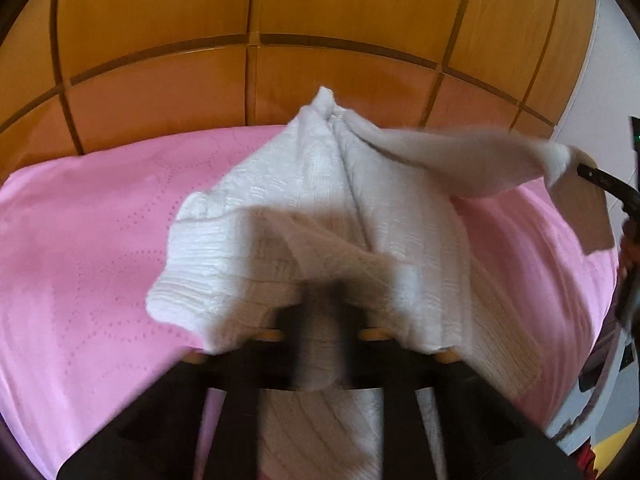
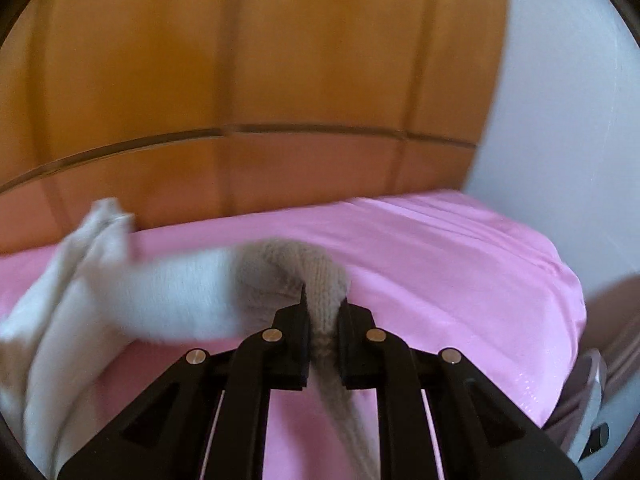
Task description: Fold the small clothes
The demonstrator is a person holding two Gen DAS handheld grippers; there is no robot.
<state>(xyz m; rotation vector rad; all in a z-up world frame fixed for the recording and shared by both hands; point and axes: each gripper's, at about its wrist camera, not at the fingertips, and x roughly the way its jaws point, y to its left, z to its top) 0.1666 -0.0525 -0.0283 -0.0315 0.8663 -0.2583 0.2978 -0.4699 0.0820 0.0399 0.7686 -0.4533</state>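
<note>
One white knit garment (image 1: 312, 184) on pink bedsheet (image 1: 80, 240); two tools, left tool (image 1: 320, 320) and right tool (image 2: 323, 308), both clamped on it.

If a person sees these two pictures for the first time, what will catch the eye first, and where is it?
First comes the white knitted garment, lifted in a peak above the pink bedsheet, with one part stretched out to the right. In the right wrist view, the right gripper is shut on that stretched knit; the left gripper is half buried under the cloth. Behind the bed stands a wall of orange wooden panels.
</note>
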